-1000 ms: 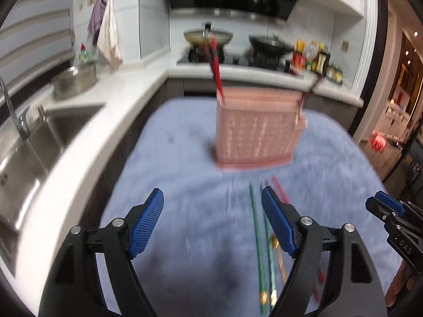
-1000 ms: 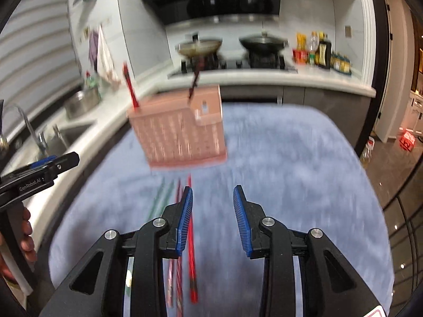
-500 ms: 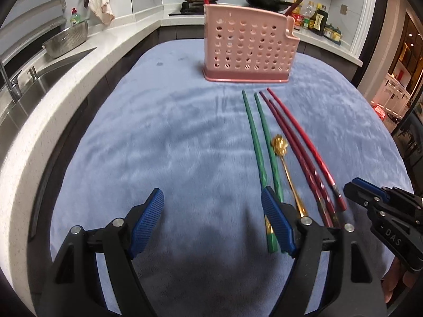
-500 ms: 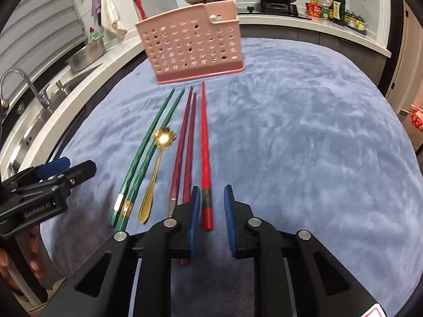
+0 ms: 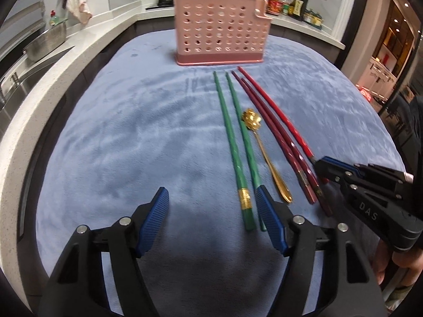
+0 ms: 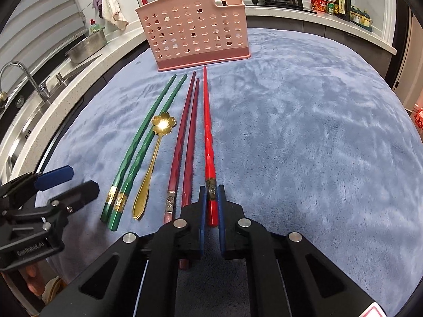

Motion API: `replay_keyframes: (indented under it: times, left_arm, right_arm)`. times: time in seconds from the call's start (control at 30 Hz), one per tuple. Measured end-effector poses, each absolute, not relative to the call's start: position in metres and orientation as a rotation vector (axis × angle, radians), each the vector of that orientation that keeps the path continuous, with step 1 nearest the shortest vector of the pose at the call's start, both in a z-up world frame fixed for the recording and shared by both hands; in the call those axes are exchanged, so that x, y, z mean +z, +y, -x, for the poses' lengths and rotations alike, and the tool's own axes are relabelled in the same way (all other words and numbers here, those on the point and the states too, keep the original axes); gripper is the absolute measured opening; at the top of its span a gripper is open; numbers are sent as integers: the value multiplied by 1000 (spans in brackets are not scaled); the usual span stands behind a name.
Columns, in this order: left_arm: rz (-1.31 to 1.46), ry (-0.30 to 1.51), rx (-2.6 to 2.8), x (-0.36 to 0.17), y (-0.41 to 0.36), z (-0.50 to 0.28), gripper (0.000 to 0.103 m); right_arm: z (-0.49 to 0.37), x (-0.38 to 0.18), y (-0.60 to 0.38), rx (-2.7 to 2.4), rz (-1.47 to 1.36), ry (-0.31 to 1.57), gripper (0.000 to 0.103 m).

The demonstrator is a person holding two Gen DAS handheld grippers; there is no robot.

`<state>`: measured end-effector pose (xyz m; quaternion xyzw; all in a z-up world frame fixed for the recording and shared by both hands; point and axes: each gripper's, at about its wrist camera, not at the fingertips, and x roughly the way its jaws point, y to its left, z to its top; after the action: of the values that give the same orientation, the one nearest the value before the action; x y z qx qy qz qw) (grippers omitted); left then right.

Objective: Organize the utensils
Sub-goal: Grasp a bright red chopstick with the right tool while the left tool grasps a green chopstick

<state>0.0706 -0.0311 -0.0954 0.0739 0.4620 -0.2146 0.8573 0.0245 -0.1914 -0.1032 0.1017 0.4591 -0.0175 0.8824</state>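
On the blue cloth (image 6: 304,132) before the pink utensil basket (image 6: 195,29), the right tool (image 6: 211,198) is clamped on the bright red chopstick (image 6: 207,121), while the left tool (image 5: 211,216), its jaws closing, holds nothing beside the green chopsticks (image 5: 230,137).

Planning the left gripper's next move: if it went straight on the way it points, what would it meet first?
Probably the blue cloth; nothing lies between the closing jaws of the left gripper, and the green chopsticks sit just right of that line, though depth is unclear.
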Motion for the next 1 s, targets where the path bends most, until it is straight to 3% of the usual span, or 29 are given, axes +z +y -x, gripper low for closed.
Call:
replay_keyframes:
  times: [0.17,0.3,0.53,0.73,0.97,1.0]
  left_arm:
    - [-178,980,-464,-100,-36,-68,64]
    - [-188,1010,-448,-109,-36,-71,56]
    - [-178,1024,-459,-116,-37,-73,56]
    - [-180,1015,-448,-120,-37,-74,49]
    - [-109,1027,-462,-112,-23,-80,9]
    - [-95,1030,-472,-111,-21,-80,9]
  right_arm:
    - [-22,-103,-193,-42,-213,953,7]
    - [-19,-102,-194,-44,-214,955,7]
    - [-18,-103,-194,-47,-214,955,7]
    - [-19,-105,-194,-47,-221,962,8]
    - [-19,-106,-193,-40,-226,968,8]
    - [-18,-106,-193,-39,-225,967,8]
